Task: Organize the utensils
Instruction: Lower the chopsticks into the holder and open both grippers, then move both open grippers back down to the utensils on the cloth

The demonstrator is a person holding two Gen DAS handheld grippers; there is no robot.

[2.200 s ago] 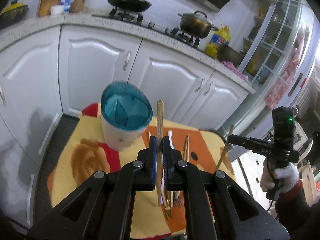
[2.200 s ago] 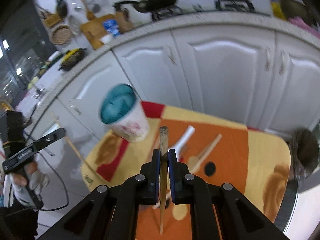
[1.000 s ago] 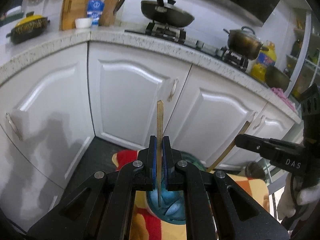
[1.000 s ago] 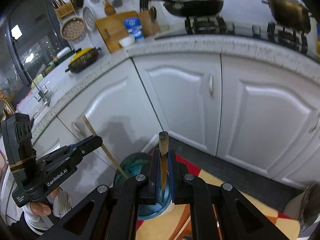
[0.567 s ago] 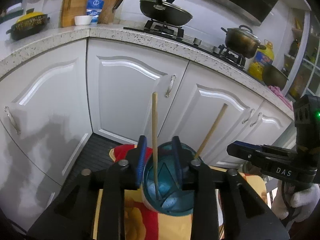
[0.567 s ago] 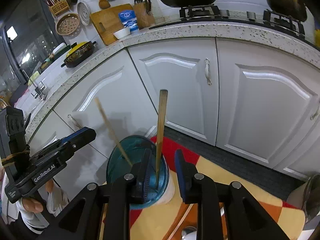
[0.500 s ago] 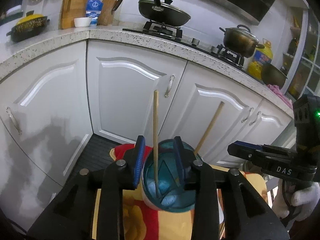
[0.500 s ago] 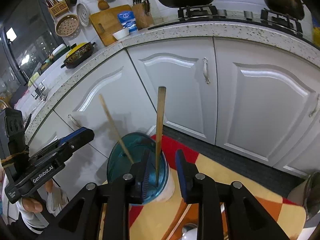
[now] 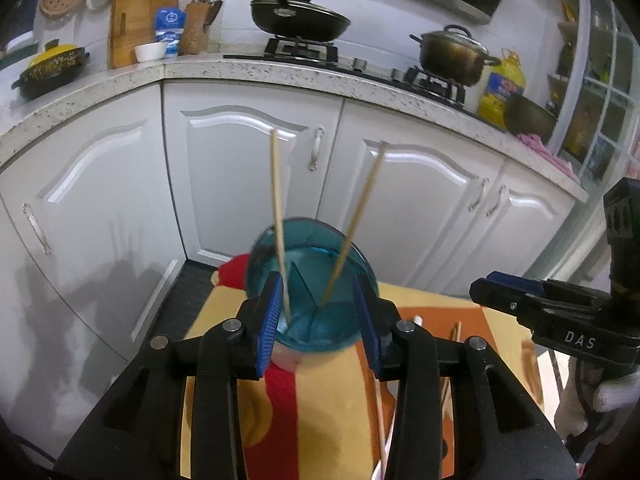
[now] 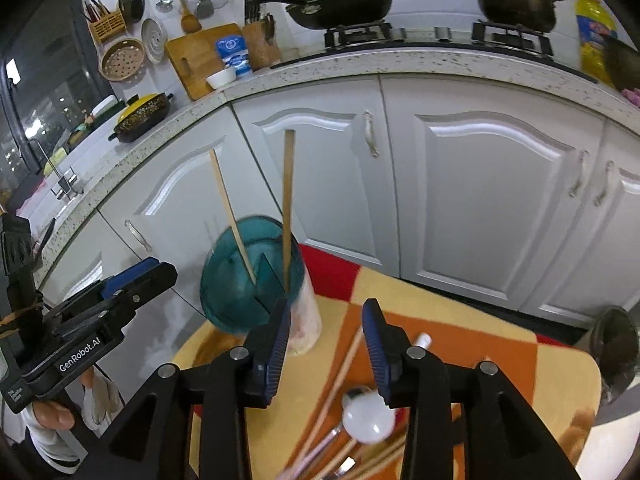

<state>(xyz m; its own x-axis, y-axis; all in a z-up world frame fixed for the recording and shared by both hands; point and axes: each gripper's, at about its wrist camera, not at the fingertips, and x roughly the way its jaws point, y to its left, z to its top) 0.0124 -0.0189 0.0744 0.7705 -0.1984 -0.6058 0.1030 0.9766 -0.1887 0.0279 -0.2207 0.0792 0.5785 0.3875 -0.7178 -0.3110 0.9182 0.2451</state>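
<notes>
Left wrist view — both chopsticks point(image 9: 278, 216) dropped into teal holder point(image 9: 312, 280), left gripper point(image 9: 316, 316) and right gripper point(image 10: 326, 340) just spread, empty — next, probably fetch spoon point(image 10: 366, 416).

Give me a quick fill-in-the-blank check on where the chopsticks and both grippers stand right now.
1. The number of wooden chopsticks standing in the teal-rimmed white utensil cup is ____.
2. The left gripper has its jaws ____.
3. The right gripper holds ____.
4. The white round-bowled spoon lies on the ____ patterned mat.

Missing words: two; open; nothing; orange-and-yellow
</notes>
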